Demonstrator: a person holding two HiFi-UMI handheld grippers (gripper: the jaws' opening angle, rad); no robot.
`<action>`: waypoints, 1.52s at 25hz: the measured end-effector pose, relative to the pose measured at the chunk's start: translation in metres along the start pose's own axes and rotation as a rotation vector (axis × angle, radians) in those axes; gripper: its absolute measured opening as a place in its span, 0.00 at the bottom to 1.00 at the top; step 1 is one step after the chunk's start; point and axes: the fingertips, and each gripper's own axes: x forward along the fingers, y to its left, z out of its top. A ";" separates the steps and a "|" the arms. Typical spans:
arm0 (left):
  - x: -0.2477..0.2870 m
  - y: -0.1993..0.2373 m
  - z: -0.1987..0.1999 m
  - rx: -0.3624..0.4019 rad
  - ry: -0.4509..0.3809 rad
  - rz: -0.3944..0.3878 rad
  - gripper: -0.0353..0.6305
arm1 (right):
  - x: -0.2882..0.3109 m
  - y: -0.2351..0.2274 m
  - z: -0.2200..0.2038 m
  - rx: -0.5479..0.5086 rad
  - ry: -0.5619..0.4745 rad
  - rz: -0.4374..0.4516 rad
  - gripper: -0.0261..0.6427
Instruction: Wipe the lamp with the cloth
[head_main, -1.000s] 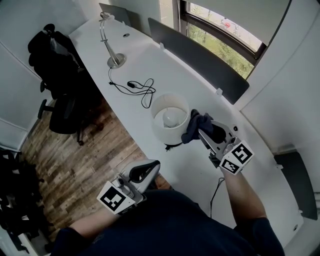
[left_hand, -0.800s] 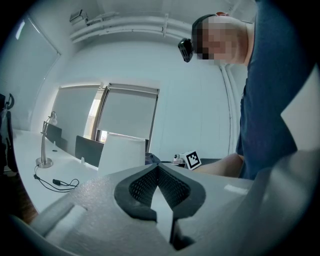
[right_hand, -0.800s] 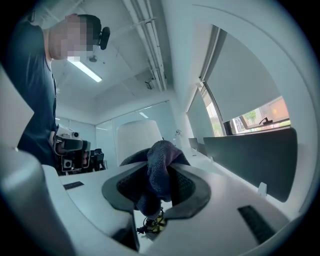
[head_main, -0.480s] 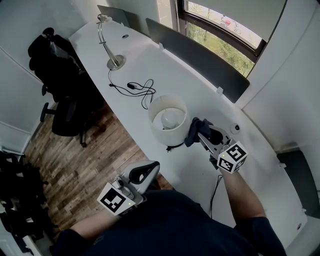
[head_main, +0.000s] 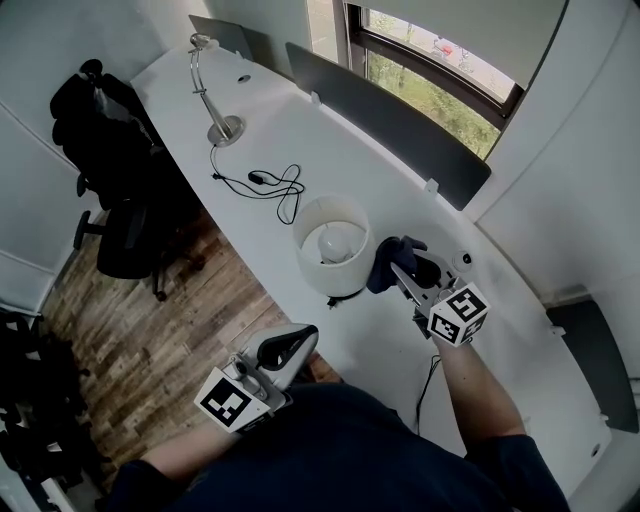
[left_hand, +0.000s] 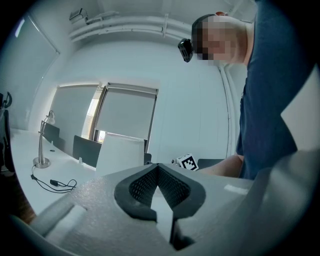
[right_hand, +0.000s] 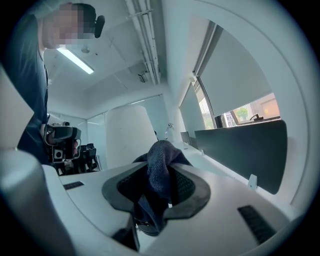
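Observation:
A table lamp with a white drum shade (head_main: 332, 245) stands near the desk's front edge, its bulb showing from above. My right gripper (head_main: 398, 268) is shut on a dark blue cloth (head_main: 388, 262), which bunches against the shade's right side. In the right gripper view the cloth (right_hand: 161, 170) hangs between the pads with the shade (right_hand: 131, 137) just beyond. My left gripper (head_main: 298, 338) is shut and empty, held low by the person's body, off the desk. From the left gripper view the shade (left_hand: 122, 155) is ahead.
A silver desk lamp (head_main: 208, 90) stands at the far left of the curved white desk (head_main: 330, 150). A black cable (head_main: 272, 184) lies coiled behind the shade. A dark divider panel (head_main: 385, 118) runs along the back. An office chair (head_main: 120, 215) sits left of the desk.
My right gripper has shifted a little along the shade's right side, still holding the cloth. The left gripper has stayed put.

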 end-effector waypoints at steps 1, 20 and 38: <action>-0.001 0.000 -0.001 -0.003 0.003 0.001 0.06 | 0.000 0.001 0.005 -0.002 -0.008 0.001 0.22; -0.016 0.006 -0.002 -0.021 -0.007 0.022 0.06 | 0.018 0.022 0.125 -0.096 -0.205 0.069 0.22; -0.017 0.010 0.000 -0.026 -0.014 0.033 0.06 | 0.048 -0.013 0.078 -0.091 -0.106 0.031 0.21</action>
